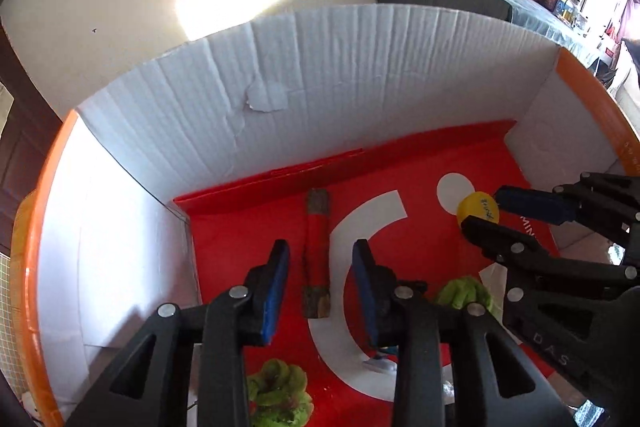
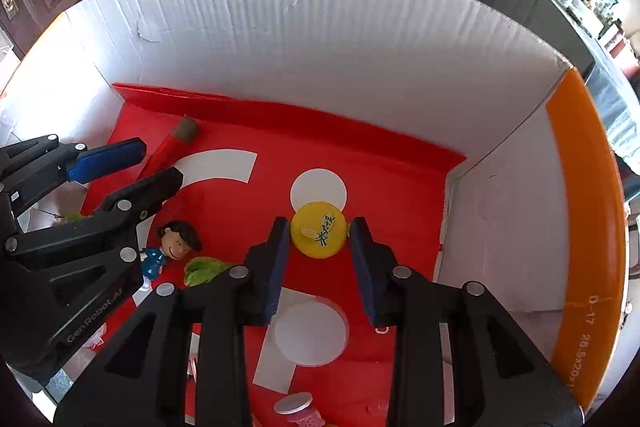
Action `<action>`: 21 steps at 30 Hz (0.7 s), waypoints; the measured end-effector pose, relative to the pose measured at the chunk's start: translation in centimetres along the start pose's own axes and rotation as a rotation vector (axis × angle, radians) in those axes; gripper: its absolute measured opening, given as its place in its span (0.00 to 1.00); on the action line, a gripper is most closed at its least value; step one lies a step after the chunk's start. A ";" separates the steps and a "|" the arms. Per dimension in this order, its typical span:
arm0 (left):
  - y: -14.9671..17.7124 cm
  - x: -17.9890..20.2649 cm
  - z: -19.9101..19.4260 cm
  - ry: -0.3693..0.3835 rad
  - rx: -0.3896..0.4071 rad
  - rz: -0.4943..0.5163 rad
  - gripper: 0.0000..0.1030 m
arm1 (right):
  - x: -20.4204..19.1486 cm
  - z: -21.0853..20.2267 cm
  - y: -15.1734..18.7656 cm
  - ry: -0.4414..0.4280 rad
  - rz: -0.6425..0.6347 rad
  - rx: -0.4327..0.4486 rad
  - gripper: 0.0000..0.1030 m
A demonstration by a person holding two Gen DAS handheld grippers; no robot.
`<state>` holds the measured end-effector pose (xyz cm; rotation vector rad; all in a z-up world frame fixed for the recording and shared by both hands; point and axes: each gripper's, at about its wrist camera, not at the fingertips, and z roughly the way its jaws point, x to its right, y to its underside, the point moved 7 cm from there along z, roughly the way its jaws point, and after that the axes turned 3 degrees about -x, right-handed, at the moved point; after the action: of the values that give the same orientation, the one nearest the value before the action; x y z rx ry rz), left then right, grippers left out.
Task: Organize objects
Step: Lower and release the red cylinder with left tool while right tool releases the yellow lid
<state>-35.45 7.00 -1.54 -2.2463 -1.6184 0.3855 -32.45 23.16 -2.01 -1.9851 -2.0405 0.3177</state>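
Observation:
Both grippers hang inside a white cardboard box (image 1: 320,59) with a red floor (image 1: 416,235). My left gripper (image 1: 322,251) is open above a red-wrapped wooden stick (image 1: 316,251) that lies on the floor between its fingers. It also shows in the right wrist view (image 2: 160,163), with the stick (image 2: 172,143) just beyond it. My right gripper (image 2: 318,231) is open around a yellow cap with black writing (image 2: 319,233) that rests on the floor. The cap (image 1: 478,209) and the right gripper (image 1: 480,211) show at right in the left wrist view.
Green crumpled pieces (image 1: 280,395) (image 1: 466,293) lie on the box floor near me. A small doll with black hair and blue dress (image 2: 172,247) lies by a green piece (image 2: 204,269). A pink toy (image 2: 298,409) sits at the near edge. Orange box flaps (image 2: 588,227) flank the sides.

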 end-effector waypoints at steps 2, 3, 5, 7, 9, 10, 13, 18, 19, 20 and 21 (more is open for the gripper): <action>-0.3 0.2 -0.4 -0.005 0.006 0.002 0.34 | -0.1 -0.4 0.2 0.000 -0.002 0.002 0.31; -0.3 0.2 -0.7 -0.004 0.010 0.003 0.34 | -0.1 -0.6 0.2 0.001 -0.003 0.005 0.35; 0.2 0.0 -0.8 -0.002 0.017 0.002 0.34 | -0.2 -1.1 0.4 0.005 -0.004 0.015 0.49; 0.3 -0.2 -1.1 -0.001 0.023 0.001 0.34 | -0.6 -1.9 0.4 0.008 -0.011 0.032 0.50; 0.3 -0.4 -1.6 -0.003 0.030 -0.002 0.38 | -0.8 -2.5 0.6 0.016 -0.016 0.038 0.50; 0.2 -0.4 -1.8 -0.004 0.035 -0.005 0.39 | -0.9 -2.8 0.6 0.018 -0.018 0.042 0.50; 0.3 -0.2 -2.5 -0.012 0.047 -0.005 0.40 | -0.8 -3.3 1.5 0.017 -0.012 0.050 0.50; 0.5 -0.5 -3.9 -0.020 0.072 -0.016 0.47 | -1.8 -4.1 2.0 0.021 -0.019 0.066 0.51; 0.4 -0.6 -4.3 -0.018 0.078 -0.019 0.47 | -2.3 -4.1 1.9 0.020 -0.019 0.069 0.51; 0.6 -0.2 -4.7 -0.015 0.082 -0.021 0.47 | -2.5 -4.3 1.9 0.021 -0.019 0.072 0.51; 0.6 -0.2 -5.0 -0.011 0.087 -0.023 0.47 | -2.9 -4.7 2.1 0.019 -0.017 0.079 0.51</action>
<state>-32.94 6.10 2.68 -2.1634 -1.6003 0.4537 -28.74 20.19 1.57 -1.9163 -2.0005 0.3688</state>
